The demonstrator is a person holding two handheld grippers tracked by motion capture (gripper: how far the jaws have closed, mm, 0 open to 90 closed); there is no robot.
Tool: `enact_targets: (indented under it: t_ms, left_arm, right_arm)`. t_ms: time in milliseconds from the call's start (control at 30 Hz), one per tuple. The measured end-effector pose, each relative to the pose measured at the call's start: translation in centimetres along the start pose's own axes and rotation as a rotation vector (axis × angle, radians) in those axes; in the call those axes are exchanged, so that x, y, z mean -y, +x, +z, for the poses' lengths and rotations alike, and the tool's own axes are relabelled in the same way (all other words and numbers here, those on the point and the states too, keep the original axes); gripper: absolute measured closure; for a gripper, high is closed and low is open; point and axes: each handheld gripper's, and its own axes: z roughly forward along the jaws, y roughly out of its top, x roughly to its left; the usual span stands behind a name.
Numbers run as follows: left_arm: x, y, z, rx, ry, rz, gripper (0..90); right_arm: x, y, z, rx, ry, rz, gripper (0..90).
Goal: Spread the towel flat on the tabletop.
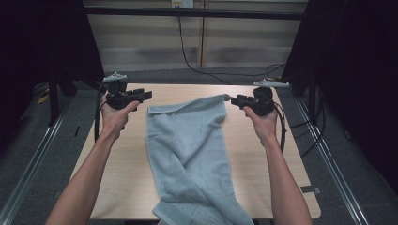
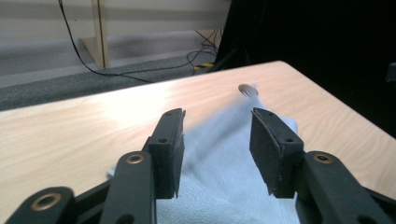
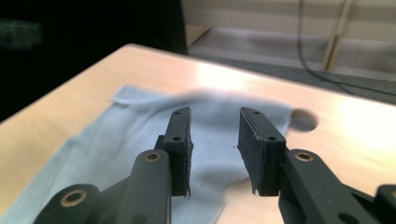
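Light blue towel (image 1: 192, 154) lies on the wooden table (image 1: 267, 154), roughly central, running from near the far edge down past the near edge, where its lower end hangs off. It's rumpled: a diagonal fold crosses the middle, and the far right corner sticks up toward the right gripper (image 1: 233, 99). Far left corner sits flatter, just beside the left gripper (image 1: 145, 95).

Left gripper: held at the far left of the table, jaws pointing right toward the towel's far left corner. In the left gripper view (image 2: 217, 140) the jaws stand well apart with nothing between them; the towel (image 2: 224, 172) lies below and beyond them, motion-blurred further out. Not gripping.

Right gripper: held at the far right of the table, jaws pointing left, tips just at the raised towel corner. In the right gripper view (image 3: 215, 140) the jaws are parted, narrower gap than the left, nothing clamped; the towel (image 3: 116, 149) spreads under and ahead of them, its far edge blurred. Contact with the corner can't be told from the high view.

Both forearms come in from the near edge, either side of the towel. A black cable (image 1: 187, 51) runs across the floor behind the table.
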Motion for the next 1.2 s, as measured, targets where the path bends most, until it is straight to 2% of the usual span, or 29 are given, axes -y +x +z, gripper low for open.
enact_targets:
  t_ms: [133,167,200,233,367,400,533,633,700,733,767,867,900,933,1067,1167,1200]
  left_arm:
    - [2.4,-0.6,-0.1,0.031,0.029,0.030,61.5]
    - [3.1,-0.7,0.0,0.037,0.037,0.026,61.6]
    - [3.6,-0.7,0.1,0.050,0.041,0.021,62.8]
    - [4.3,-0.8,0.1,0.051,0.056,0.026,63.9]
    - [7.5,-1.7,0.1,0.103,0.109,0.060,67.1]
    - [8.0,-1.9,0.2,0.113,0.118,0.058,68.4]
    - [10.6,-3.3,-0.4,0.150,0.158,0.082,68.1]
    - [12.5,-4.7,-1.0,0.195,0.179,0.100,68.4]
    - [13.6,-5.3,-1.0,0.225,0.218,0.109,69.1]
    - [14.7,-5.9,-0.7,0.248,0.255,0.116,69.2]
    - [15.2,-6.2,-0.6,0.256,0.277,0.125,69.6]
    - [16.8,-7.1,0.1,0.278,0.336,0.149,68.6]
    - [17.1,-7.3,0.4,0.279,0.347,0.154,67.0]
    - [17.2,-7.4,0.5,0.282,0.336,0.165,66.4]
    - [17.1,-7.5,0.9,0.249,0.328,0.185,68.6]
    - [16.8,-7.1,1.5,0.219,0.311,0.163,70.5]
    - [16.6,-6.9,1.7,0.186,0.305,0.159,70.5]
  right_arm:
    - [2.2,1.2,0.1,-0.041,0.058,-0.046,62.9]
    - [3.0,1.6,0.2,-0.054,0.068,-0.051,63.0]
    - [3.6,1.9,0.1,-0.066,0.075,-0.050,63.7]
    - [4.0,2.0,0.2,-0.079,0.081,-0.048,63.9]
    - [6.8,3.5,0.3,-0.127,0.124,-0.061,65.1]
    - [7.6,3.8,0.4,-0.144,0.132,-0.055,65.8]
    - [10.5,5.3,0.5,-0.180,0.191,-0.059,67.0]
    - [12.3,6.6,0.3,-0.210,0.234,-0.080,67.3]
    - [13.3,7.4,0.2,-0.235,0.261,-0.090,67.3]
    - [13.7,7.8,0.1,-0.241,0.269,-0.095,67.3]
    - [14.3,8.6,-0.2,-0.261,0.290,-0.106,67.2]
    - [15.4,9.7,-0.4,-0.262,0.326,-0.130,65.8]
    - [15.7,9.9,-0.4,-0.257,0.340,-0.132,65.0]
    - [16.1,9.9,-0.4,-0.257,0.344,-0.128,64.3]
    - [16.3,10.0,-0.7,-0.259,0.338,-0.136,64.2]
    - [16.8,9.6,-0.4,-0.239,0.342,-0.133,67.7]
    - [16.7,9.4,-0.3,-0.233,0.339,-0.131,67.9]
